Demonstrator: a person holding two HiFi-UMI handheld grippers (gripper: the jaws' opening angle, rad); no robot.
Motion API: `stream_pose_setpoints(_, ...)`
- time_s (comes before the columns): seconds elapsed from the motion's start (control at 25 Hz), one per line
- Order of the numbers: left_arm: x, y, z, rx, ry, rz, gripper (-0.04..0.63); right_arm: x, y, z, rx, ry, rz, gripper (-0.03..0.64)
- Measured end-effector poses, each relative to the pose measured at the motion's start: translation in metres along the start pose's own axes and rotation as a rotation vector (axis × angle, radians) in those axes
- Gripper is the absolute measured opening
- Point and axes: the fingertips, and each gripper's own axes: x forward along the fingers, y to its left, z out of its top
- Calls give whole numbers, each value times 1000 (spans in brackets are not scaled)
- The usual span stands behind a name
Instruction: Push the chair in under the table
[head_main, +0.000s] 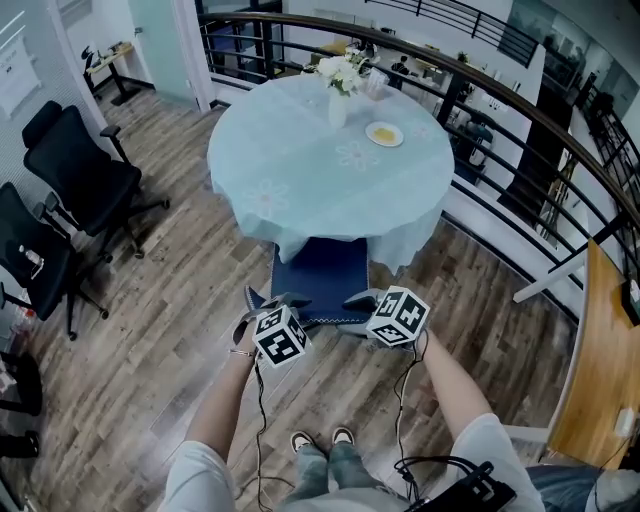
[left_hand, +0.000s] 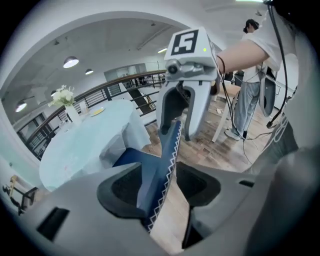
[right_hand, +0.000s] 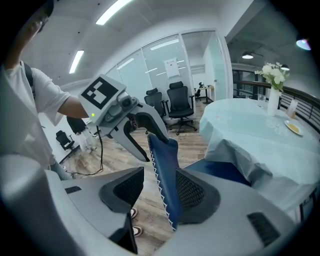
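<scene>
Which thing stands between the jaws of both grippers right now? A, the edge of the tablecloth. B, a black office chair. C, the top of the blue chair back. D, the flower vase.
C: each gripper view shows the blue chair back, with its white zigzag trim, standing between that gripper's jaws, and the head view shows the left gripper and right gripper at its top edge.
</scene>
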Motion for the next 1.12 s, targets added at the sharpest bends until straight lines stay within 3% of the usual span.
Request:
stream_pose_setpoints(0.16, -26, -2, 22, -57, -93, 36, 218, -15, 0, 8, 37, -76, -66, 206)
stream_pose_setpoints(0.28, -47, -9, 31, -171, -186, 75, 210, -27, 2, 14, 99, -165, -164, 206)
stream_pose_setpoints(0.44, -66, -21, 34, -319, -286, 169, 117, -41, 13, 13, 174, -252, -265, 201)
stream_pose_setpoints(0.6, -77, -41, 31, -430, -315, 238, 95, -50, 36, 10, 248, -326, -299, 187)
stream_pose_setpoints(0.68, -80, -53, 27, -496, -317, 264, 75, -56, 46, 7, 293, -357, -329, 153)
stream_pose_setpoints(0.76, -81, -67, 23, -563, -324, 283, 72, -62, 55, 1, 335, -383, -366, 76)
stream_pose_setpoints(0.88, -82, -89, 17, -645, -334, 303, 64, -68, 70, -8, 380, -405, -395, 54)
stream_pose_setpoints(1.12, -106, -125, 25, -663, -379, 388, 26, -88, 102, -20, 457, -470, -438, 43)
